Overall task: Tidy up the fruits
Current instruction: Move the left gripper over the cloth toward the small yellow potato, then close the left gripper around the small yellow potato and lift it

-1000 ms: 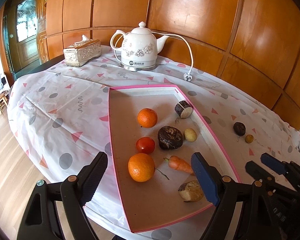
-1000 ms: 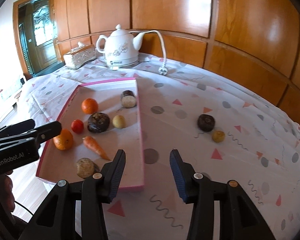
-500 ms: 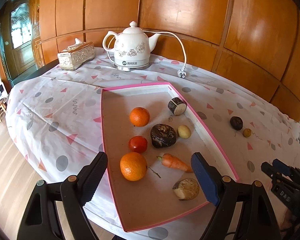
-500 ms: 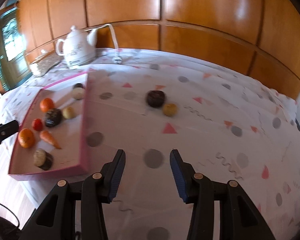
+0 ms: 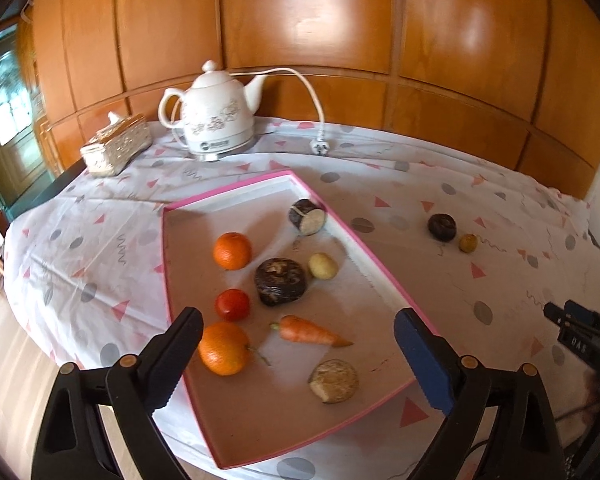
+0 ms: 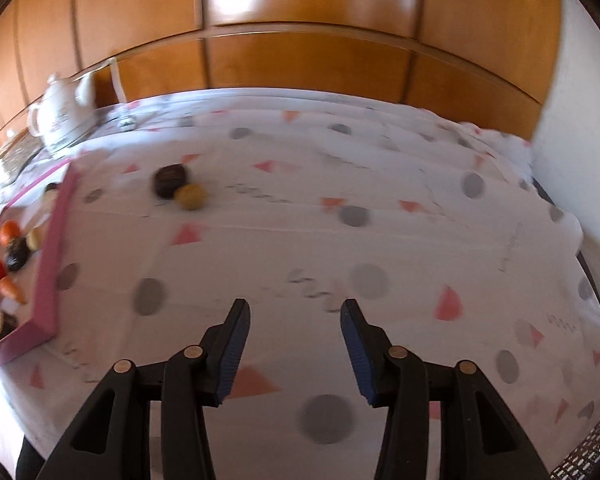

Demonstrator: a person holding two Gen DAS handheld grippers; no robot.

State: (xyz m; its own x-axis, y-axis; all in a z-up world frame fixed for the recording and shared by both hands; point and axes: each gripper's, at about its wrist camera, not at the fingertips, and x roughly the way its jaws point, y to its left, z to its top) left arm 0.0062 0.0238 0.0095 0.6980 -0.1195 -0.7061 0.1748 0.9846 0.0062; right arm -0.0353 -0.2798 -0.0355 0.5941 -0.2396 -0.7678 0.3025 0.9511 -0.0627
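Note:
A pink-rimmed tray (image 5: 380, 256) holds two oranges (image 5: 223, 347), a tomato (image 5: 232, 304), a carrot (image 5: 308, 331), a dark lumpy fruit (image 5: 280, 280), a small yellow fruit (image 5: 323, 266) and two cut pieces. My left gripper (image 5: 296, 336) hangs over the tray's near end, its jaws opening with nothing between them. On the cloth to the right lie a dark round fruit (image 5: 442, 227) (image 6: 170, 179) and a small yellow fruit (image 5: 468, 243) (image 6: 191, 197). My right gripper (image 6: 294, 330) hovers over bare cloth, well short of them, jaws opening and empty; it shows at the right edge (image 5: 580, 328) of the left wrist view.
A white teapot (image 5: 216, 118) with a trailing cord and plug (image 5: 318, 146) stands at the back of the table beside an ornate tissue box (image 5: 114, 146). Wood panelling runs behind the table. The patterned tablecloth (image 6: 380, 220) drops off at the right and near edges.
The right gripper has swung right across the cloth, away from the tray, and its jaws have widened a little. The left gripper's jaws have spread wider and its view shifted slightly right.

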